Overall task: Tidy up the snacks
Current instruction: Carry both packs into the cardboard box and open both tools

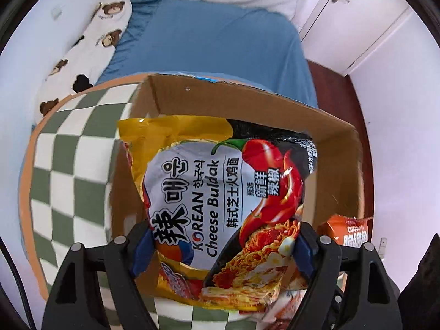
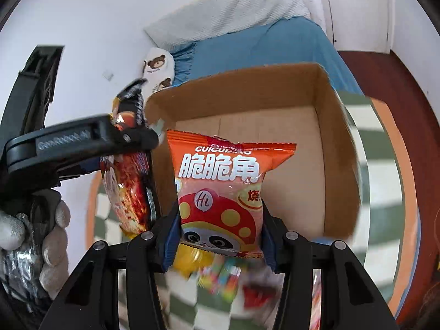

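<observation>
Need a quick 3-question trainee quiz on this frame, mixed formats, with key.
1. True or false: the cardboard box already holds snacks.
2. Which gripper holds the orange snack bag? A) left B) right C) neither
3. Fill in: the left gripper is clamped on a packet of Cheese Buldak ____.

Key: 1. False, the visible box floor is bare. 2. B, the right gripper pinches it at the sides. 3. noodles.
</observation>
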